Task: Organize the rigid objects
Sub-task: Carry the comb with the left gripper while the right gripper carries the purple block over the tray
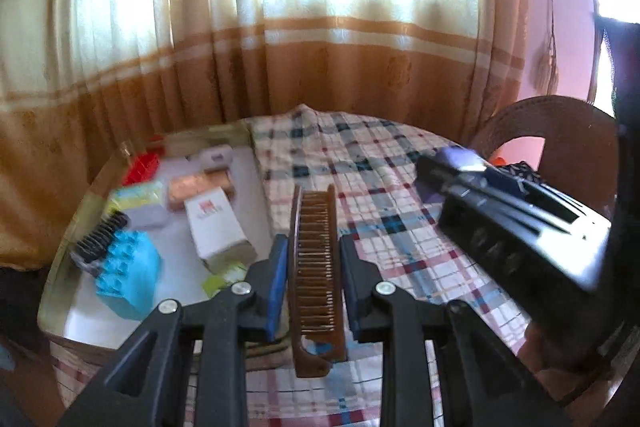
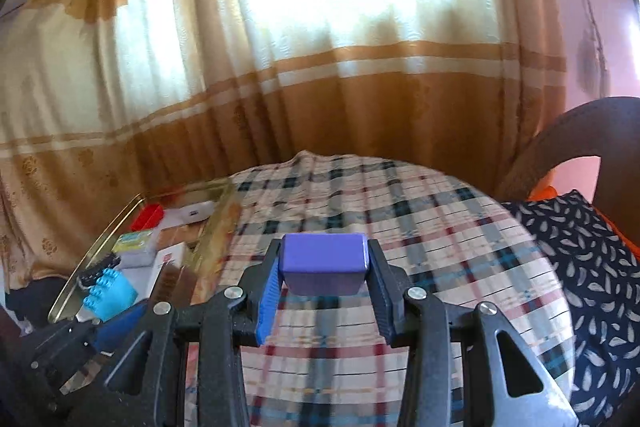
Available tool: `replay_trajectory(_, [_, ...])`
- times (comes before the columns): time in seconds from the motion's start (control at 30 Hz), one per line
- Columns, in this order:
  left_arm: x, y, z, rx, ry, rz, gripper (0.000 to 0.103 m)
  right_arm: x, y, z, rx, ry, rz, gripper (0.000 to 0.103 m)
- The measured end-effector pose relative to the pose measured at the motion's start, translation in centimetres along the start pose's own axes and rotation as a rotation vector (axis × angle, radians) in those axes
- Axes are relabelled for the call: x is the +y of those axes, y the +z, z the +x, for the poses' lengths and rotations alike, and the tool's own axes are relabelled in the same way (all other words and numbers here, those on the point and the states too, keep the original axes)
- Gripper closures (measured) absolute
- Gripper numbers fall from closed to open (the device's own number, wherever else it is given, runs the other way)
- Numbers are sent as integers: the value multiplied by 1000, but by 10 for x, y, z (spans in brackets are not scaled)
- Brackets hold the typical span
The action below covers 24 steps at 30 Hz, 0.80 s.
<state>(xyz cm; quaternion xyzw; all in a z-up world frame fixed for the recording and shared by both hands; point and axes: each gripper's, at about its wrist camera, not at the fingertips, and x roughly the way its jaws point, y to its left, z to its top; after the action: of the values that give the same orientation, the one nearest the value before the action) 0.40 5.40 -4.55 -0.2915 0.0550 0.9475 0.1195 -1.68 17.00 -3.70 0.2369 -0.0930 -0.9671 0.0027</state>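
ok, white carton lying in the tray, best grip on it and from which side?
Come from above and close across the two long sides of the white carton, near its middle. It lies flat, its long axis running away from the left gripper, top face exposed. The copper box crowds its far end, and the blue brick sits to its left but apart, so the flanks look reachable.

"What is under all the things?"

"A bed with a checked blanket. A shiny tray sits on its left side."

"What is on the tray?"

"A blue block, a red block, a white box, a black comb. A spotted pillow lies on the right."
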Motion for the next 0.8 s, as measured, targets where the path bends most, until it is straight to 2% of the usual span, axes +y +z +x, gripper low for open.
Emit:
replay_trajectory(0.1, [3,2,-5,-33,-29,12,79,7,0,-2,-12,2,-18,60])
replay_trajectory(0.2, [15,3,-12,-73,-90,-30,79,8,0,-3,-18,4,-22,60])
replay_trajectory(0.33, [32,4,-22,-124,-125,-75,79,7,0,-4,-24,7,-15,60])
replay_trajectory(0.43, [43,6,-27,-145,-111,-95,79,9,1,-4,-18,18,-18,60])
replay_trajectory(0.8, [79,11,-24,-142,-36,-150,79,26,0,1,-1,53,-44,60])
